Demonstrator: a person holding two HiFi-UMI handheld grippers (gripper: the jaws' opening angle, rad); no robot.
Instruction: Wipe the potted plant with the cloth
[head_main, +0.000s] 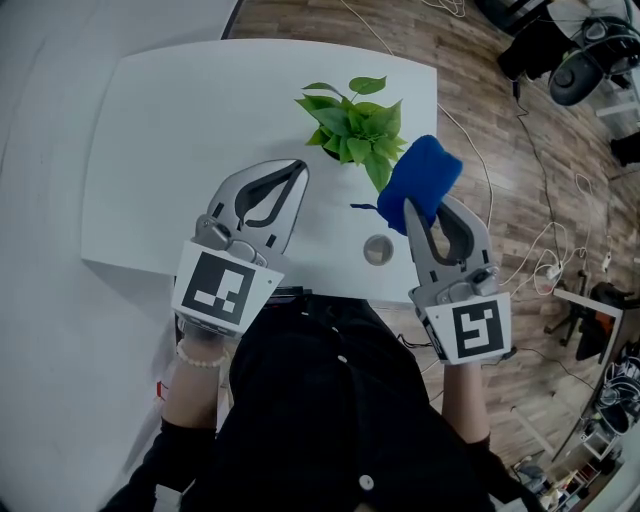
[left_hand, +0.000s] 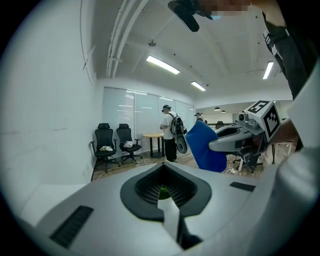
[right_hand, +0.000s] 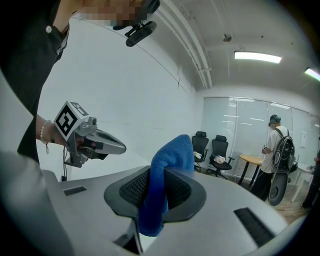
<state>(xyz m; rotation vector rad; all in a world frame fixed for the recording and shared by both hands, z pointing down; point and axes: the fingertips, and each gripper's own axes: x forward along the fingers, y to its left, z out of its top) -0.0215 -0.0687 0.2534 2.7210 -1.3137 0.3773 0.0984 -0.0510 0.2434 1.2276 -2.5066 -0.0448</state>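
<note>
Blue terry cloth (head_main: 425, 172) clamped in right tongs (head_main: 428, 207), held just beside leafy green potted plant (head_main: 355, 125) towards white table's (head_main: 170, 140) far right corner. Left tongs (head_main: 293, 172) closed, empty. Wiping judged not yet begun.

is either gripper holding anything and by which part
The right gripper holds the blue cloth, pinched across its bunched middle, with cloth sticking out above and below the jaws. The left gripper is shut, empty.
</note>
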